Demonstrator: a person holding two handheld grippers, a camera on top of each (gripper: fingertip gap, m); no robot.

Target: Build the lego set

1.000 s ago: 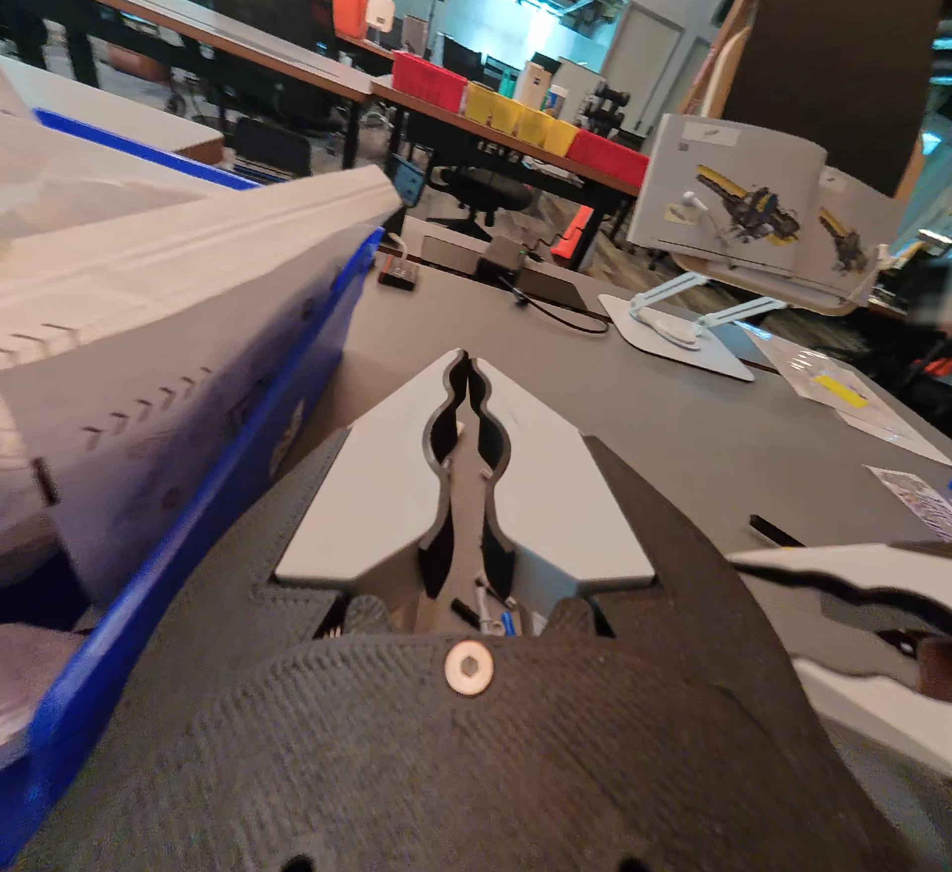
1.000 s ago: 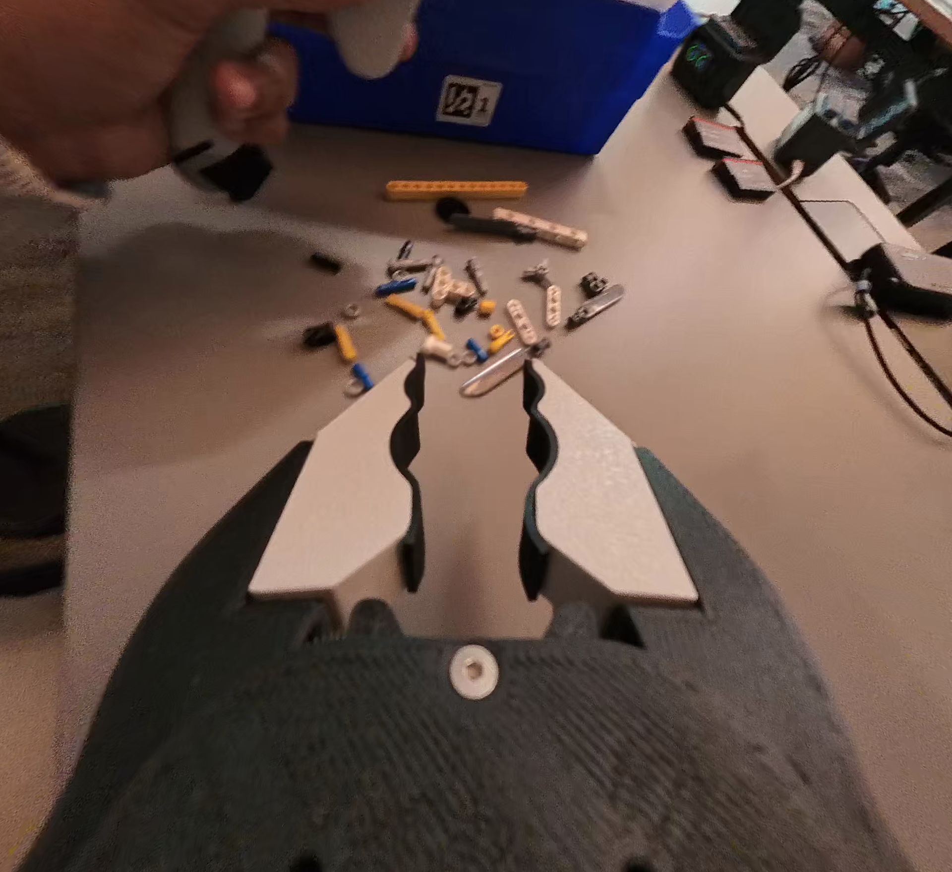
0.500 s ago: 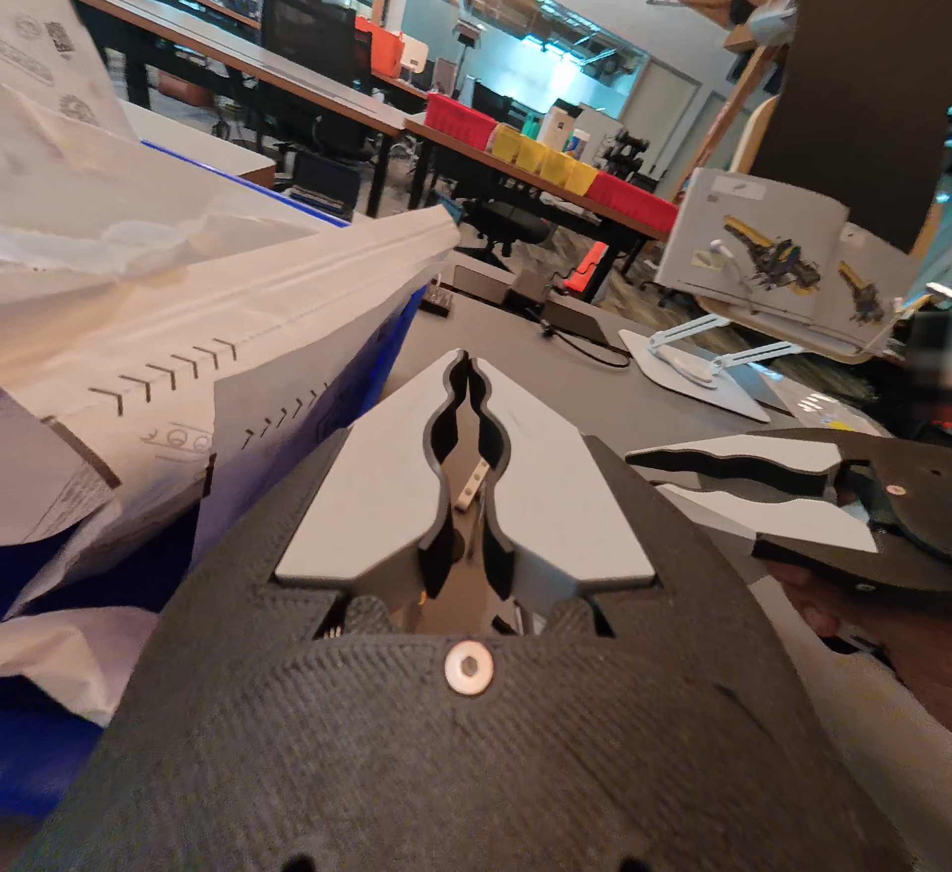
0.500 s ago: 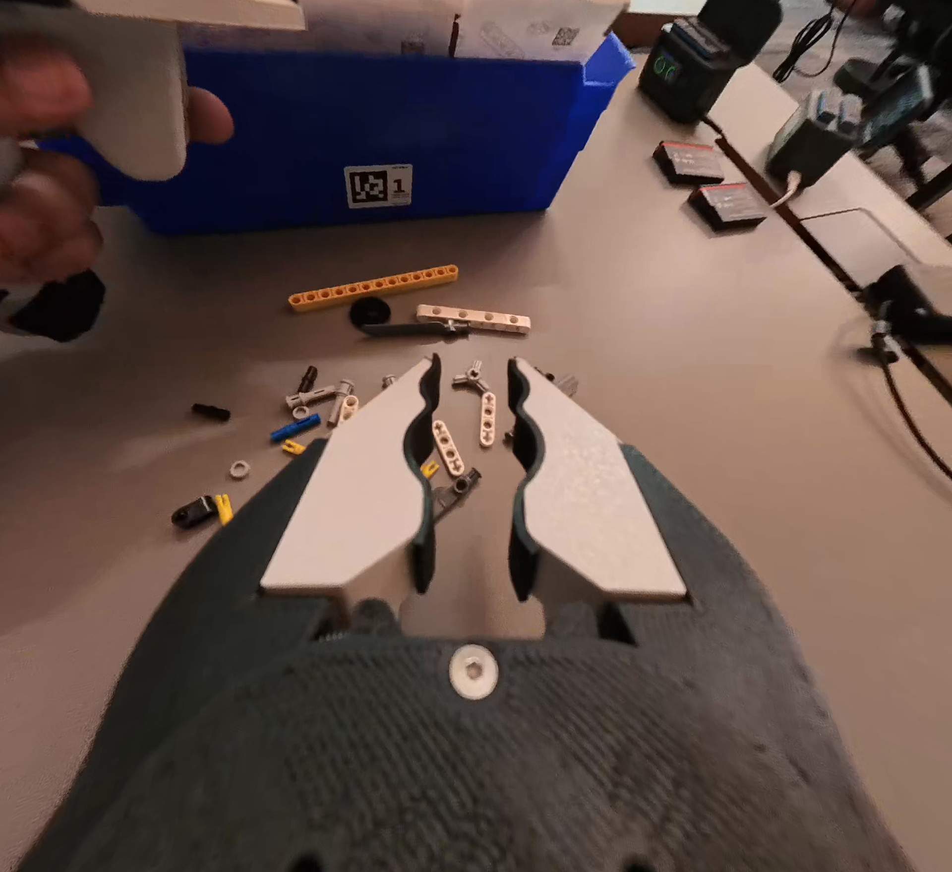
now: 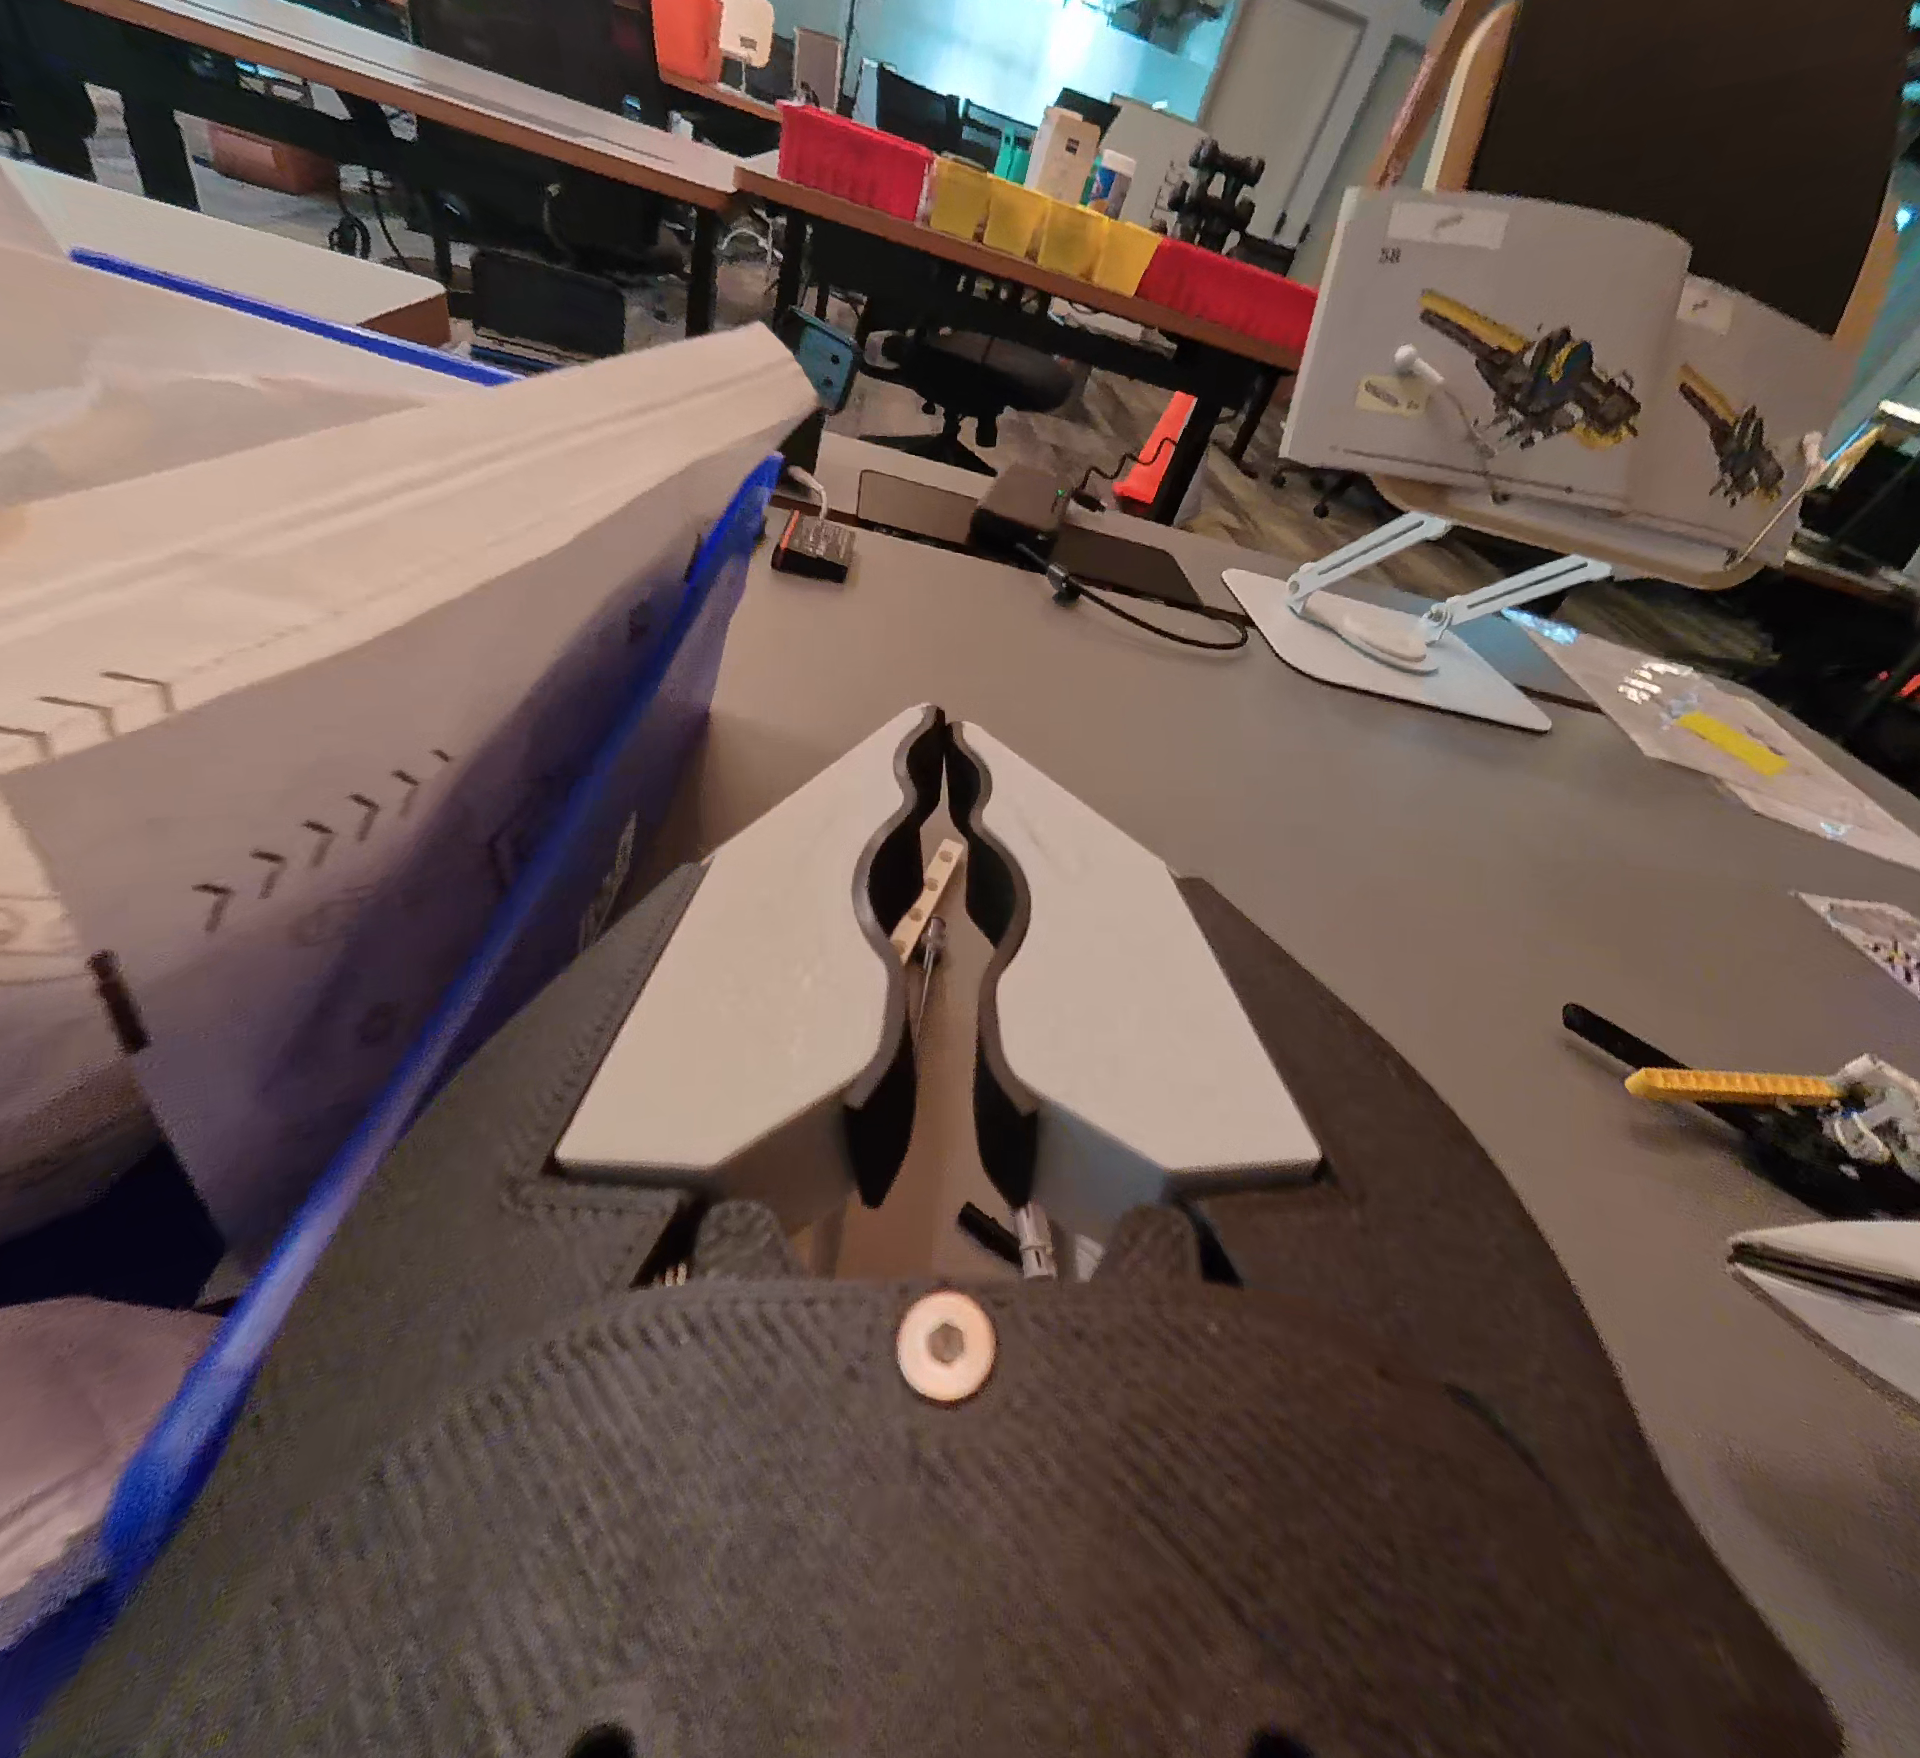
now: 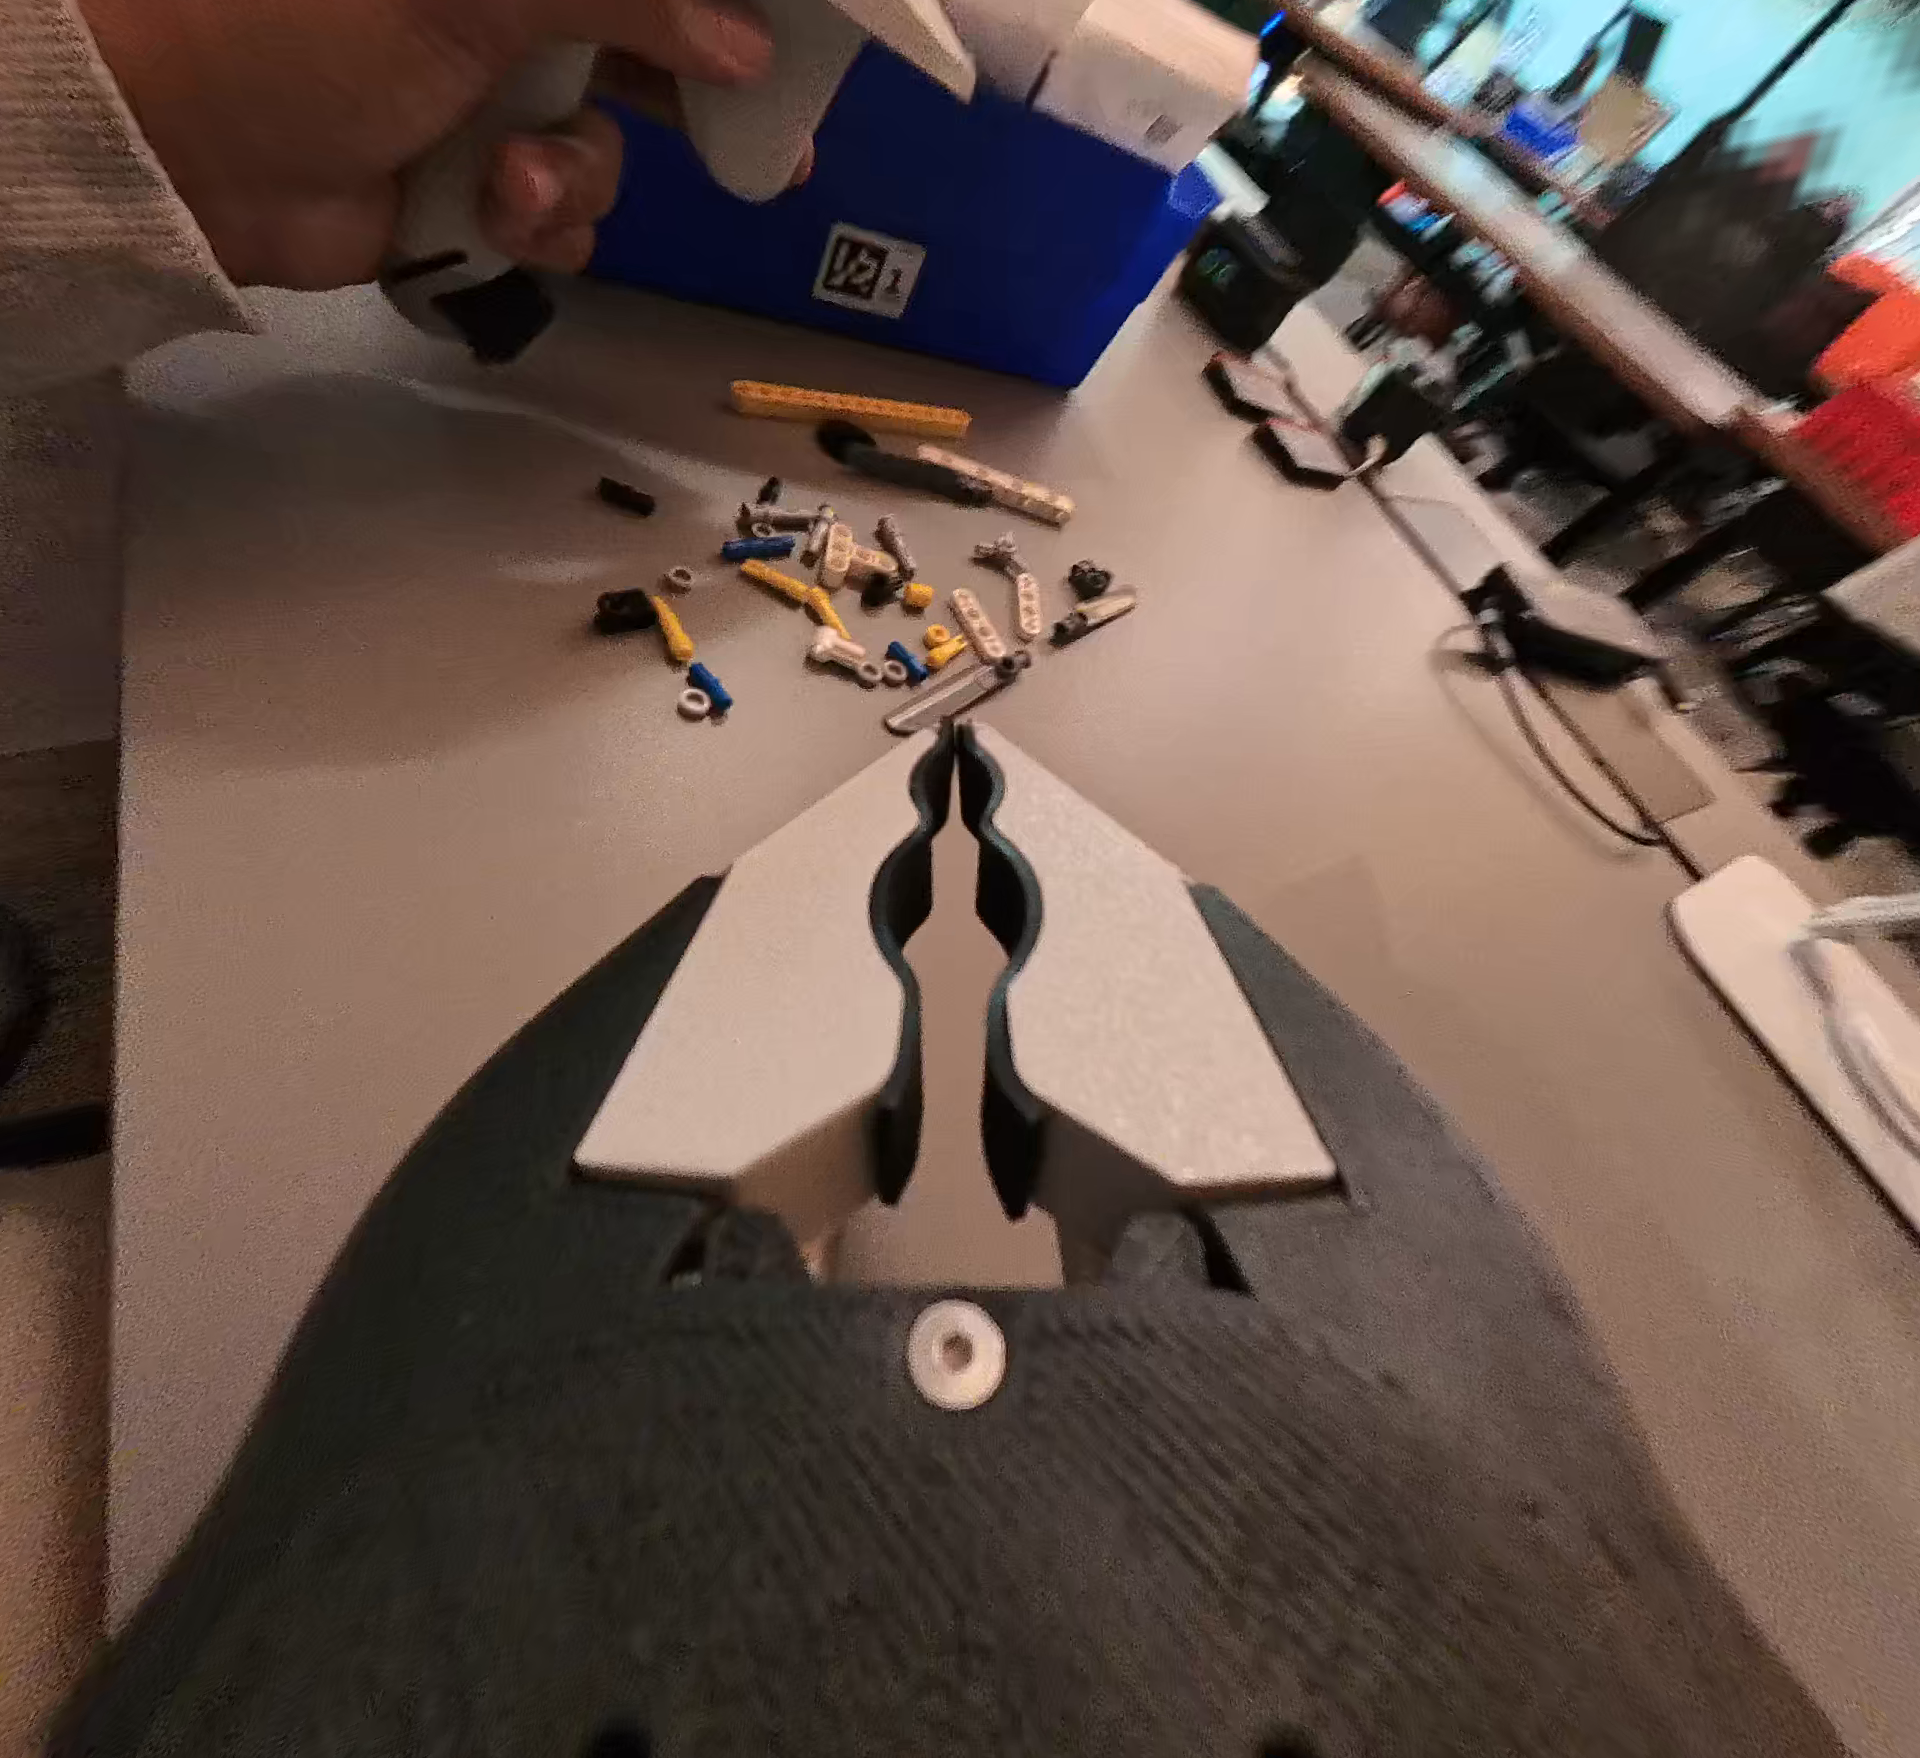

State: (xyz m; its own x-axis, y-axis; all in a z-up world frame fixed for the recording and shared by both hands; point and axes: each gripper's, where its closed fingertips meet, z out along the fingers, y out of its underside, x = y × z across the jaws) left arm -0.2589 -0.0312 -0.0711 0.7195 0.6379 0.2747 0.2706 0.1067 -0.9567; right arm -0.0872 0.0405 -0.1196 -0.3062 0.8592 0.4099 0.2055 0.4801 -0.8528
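Observation:
My left gripper (image 5: 943, 721) is shut, its tips touching with nothing between them. Through the opening behind the tips I see a tan beam (image 5: 935, 887) lying on the table below. My right gripper (image 6: 954, 732) is shut too. A flat grey piece (image 6: 951, 692) lies on the table just past its tips. Beyond it is a scatter of small loose parts (image 6: 852, 586), with a long yellow beam (image 6: 847, 407) and a tan beam (image 6: 997, 487). A partly built model with a yellow beam (image 5: 1766, 1100) lies at the right of the left wrist view.
A blue bin (image 6: 935, 181) stuffed with white paper bags stands behind the parts, also in the left wrist view (image 5: 468, 929). An instruction booklet (image 5: 1496, 358) sits on a stand at the back right. A plastic bag (image 5: 1725, 742), a cable (image 5: 1164, 617) and black boxes (image 6: 1288, 451) lie nearby. My hands' fingertips stand some 20 cm from each other.
My right gripper's fingers have closed from open, and it has pulled back from over the parts pile. My left gripper stayed shut and shifted a little beside the bin.

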